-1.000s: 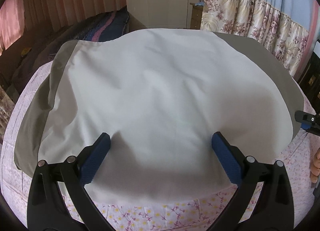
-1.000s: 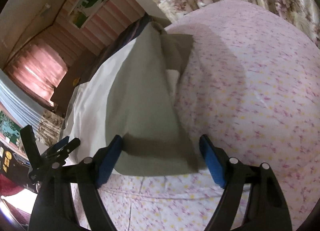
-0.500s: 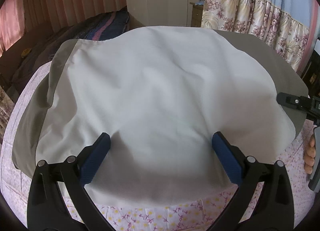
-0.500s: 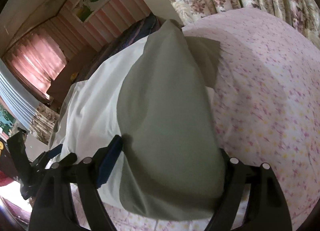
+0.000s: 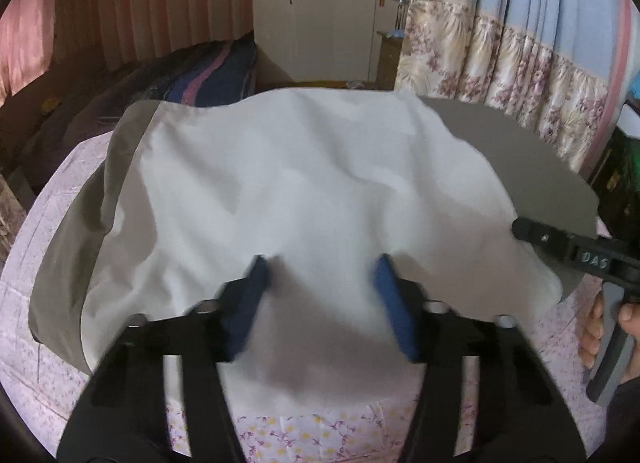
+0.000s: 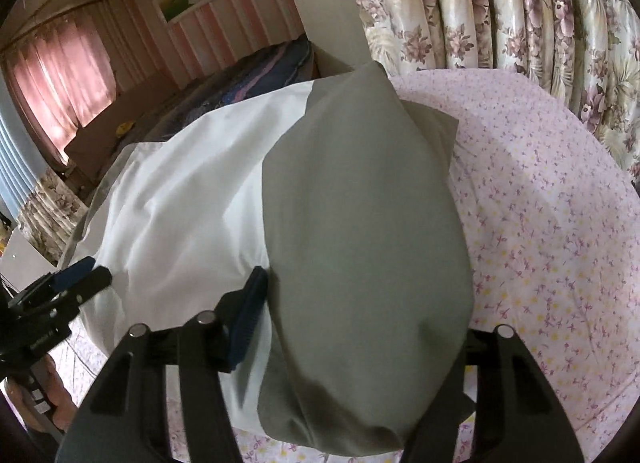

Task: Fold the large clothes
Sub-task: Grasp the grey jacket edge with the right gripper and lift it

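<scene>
**Two grippers closing over one garment**

One bed (image 5: 48, 347) in pink floral sheet carries the white-and-grey garment (image 5: 304, 191), spread flat. Left gripper (image 5: 320, 295) hovers at its near hem, jaws closing with white cloth between, not yet pinched. Right gripper (image 6: 352, 327) closes around the grey sleeve (image 6: 360, 223) draped between its jaws.

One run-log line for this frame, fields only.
left tool: closing over white garment | right tool: closing, grey sleeve between its jaws | surface: floral bedsheet
</scene>
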Action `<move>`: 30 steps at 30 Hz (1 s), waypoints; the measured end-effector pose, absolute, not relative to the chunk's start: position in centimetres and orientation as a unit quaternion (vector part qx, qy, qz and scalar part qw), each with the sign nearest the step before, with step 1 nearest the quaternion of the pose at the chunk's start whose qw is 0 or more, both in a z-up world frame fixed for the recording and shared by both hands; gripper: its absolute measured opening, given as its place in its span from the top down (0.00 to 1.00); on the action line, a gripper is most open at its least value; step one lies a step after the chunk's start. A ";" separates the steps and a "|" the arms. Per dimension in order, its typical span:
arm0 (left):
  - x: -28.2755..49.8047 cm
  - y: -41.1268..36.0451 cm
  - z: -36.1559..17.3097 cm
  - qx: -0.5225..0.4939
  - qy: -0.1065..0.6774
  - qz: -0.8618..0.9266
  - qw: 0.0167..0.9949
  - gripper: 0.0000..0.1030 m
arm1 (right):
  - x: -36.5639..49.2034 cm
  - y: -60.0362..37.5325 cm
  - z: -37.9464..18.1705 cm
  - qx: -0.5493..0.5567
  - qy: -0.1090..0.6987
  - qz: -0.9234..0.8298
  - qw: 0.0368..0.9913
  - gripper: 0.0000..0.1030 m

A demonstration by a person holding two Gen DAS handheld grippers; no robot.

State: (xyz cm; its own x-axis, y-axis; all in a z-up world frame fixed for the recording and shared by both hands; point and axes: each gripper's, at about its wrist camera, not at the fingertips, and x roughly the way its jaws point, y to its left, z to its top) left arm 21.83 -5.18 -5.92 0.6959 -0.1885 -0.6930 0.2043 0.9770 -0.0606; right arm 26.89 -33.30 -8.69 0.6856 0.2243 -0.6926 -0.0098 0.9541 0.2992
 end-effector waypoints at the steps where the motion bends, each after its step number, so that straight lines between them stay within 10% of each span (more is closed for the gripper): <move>1: 21.7 -5.2 -5.7 0.006 0.373 -0.109 0.921 0.65 | 26.9 -33.4 -8.7 0.138 0.391 0.065 0.908 0.44; 5: 21.6 -5.6 -5.8 -0.011 0.378 -0.126 0.917 0.81 | 26.9 -33.5 -8.9 0.140 0.393 0.065 0.906 0.43; 20: 22.5 -6.3 -9.5 0.003 0.398 -0.117 0.910 0.90 | 24.7 -34.6 -9.8 0.166 0.411 0.073 0.893 0.34; 30: 23.0 -5.2 -10.1 -0.044 0.413 -0.137 0.899 0.90 | 24.5 -33.6 -6.3 0.187 0.338 0.098 0.917 0.68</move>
State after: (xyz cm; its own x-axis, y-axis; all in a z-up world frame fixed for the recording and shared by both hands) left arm 23.04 -5.22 -10.08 0.6217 -0.2831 -0.7303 0.2108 0.9585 -0.1921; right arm 24.53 -33.56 -6.34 0.7518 0.3060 -0.5840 -0.0530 0.9109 0.4091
